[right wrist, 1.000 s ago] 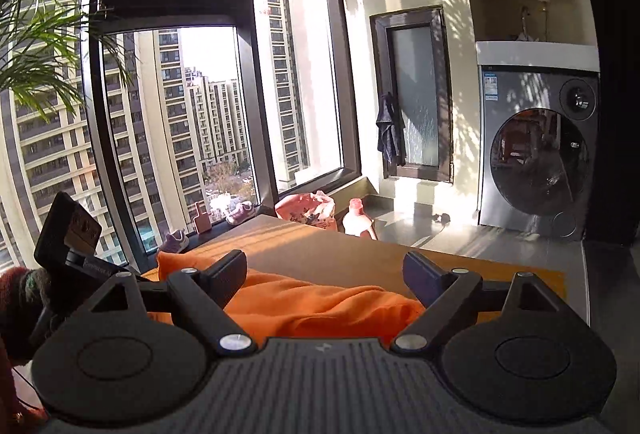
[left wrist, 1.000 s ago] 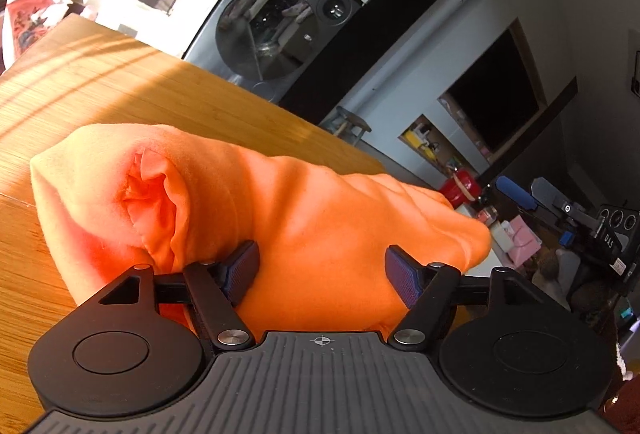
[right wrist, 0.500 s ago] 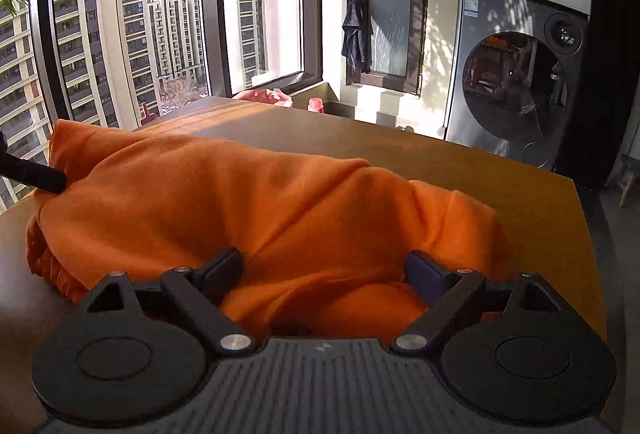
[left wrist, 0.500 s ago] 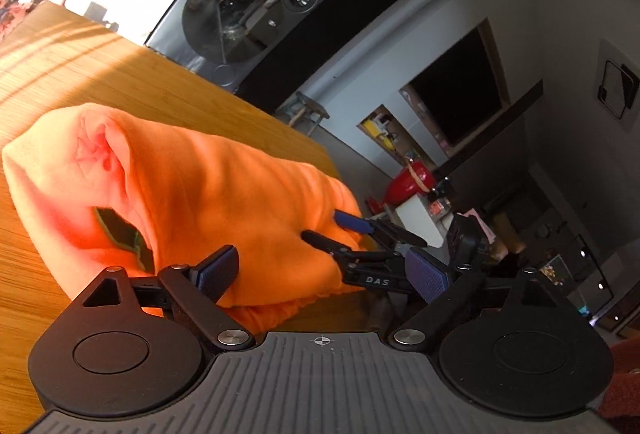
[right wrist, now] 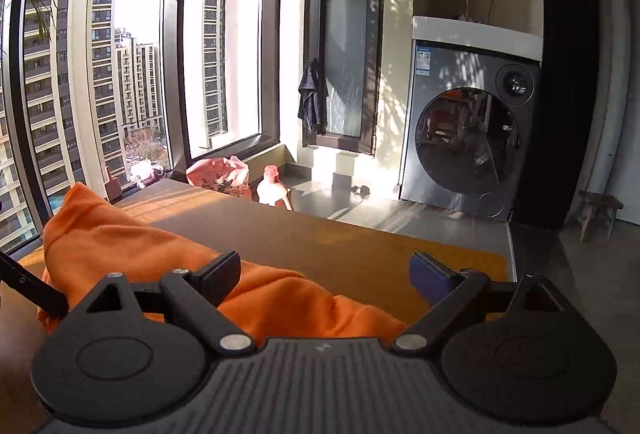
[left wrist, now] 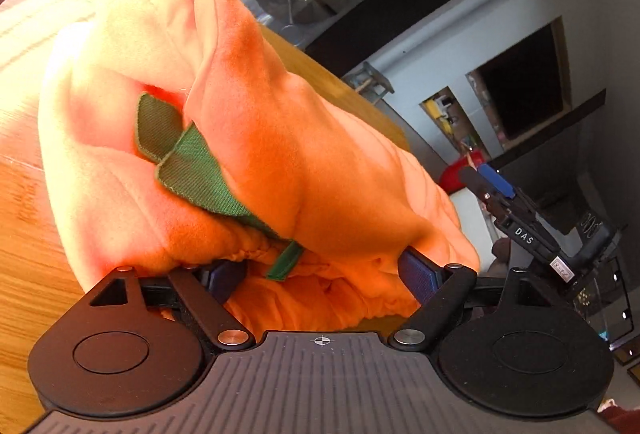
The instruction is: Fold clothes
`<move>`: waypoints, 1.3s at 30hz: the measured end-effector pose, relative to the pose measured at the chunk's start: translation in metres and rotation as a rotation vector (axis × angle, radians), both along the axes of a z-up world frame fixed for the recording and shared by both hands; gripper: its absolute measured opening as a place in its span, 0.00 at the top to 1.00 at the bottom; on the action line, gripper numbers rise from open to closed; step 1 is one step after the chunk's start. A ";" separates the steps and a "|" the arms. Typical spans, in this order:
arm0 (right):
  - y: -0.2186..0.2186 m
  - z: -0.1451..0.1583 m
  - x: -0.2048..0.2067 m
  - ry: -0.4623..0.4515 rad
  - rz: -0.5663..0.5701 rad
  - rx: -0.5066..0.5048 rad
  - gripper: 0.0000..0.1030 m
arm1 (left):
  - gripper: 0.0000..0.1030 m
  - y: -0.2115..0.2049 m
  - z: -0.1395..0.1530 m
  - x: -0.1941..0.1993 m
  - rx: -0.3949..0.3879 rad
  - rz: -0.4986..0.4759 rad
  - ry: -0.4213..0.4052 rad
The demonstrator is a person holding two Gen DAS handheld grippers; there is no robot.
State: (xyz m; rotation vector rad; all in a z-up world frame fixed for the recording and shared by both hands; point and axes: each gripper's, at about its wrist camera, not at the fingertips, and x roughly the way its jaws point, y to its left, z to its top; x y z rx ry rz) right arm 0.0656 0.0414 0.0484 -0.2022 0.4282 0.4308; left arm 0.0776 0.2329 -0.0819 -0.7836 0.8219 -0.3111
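Left gripper (left wrist: 324, 270) closing around the orange garment (left wrist: 256, 137) bunched between its jaws, right gripper (right wrist: 326, 272) opening over cloth—catch one clean edge.

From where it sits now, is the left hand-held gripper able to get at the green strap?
Probably yes: the green woven strap lies exposed on the orange fleece garment, just ahead of the closing left hand-held gripper, nothing covering it.

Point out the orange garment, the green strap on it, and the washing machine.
Orange fabric garment (left wrist: 320, 161), left wrist view: on its bunched upper fold.
Green woven strap (left wrist: 192, 169), left wrist view: on its flat middle.
Grey front-loading washing machine (right wrist: 448, 73), right wrist view: on the front panel above the door.
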 end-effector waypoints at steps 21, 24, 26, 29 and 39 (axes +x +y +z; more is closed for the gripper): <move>0.068 -0.013 -0.051 0.091 0.337 0.044 0.05 | 0.08 -0.016 0.114 0.074 0.219 0.015 -0.372; 0.092 -0.025 -0.058 0.110 0.408 0.030 0.05 | 0.09 -0.039 0.093 0.110 0.262 -0.030 -0.274; 0.093 -0.028 -0.064 0.108 0.445 0.024 0.05 | 0.10 -0.028 0.065 0.113 0.269 -0.010 -0.175; 0.080 -0.024 -0.062 0.107 0.464 0.044 0.05 | 0.10 -0.002 0.037 0.085 0.244 -0.005 -0.173; 0.093 -0.057 -0.022 0.098 0.311 -0.177 0.04 | 0.07 0.025 0.052 0.018 0.251 0.119 -0.145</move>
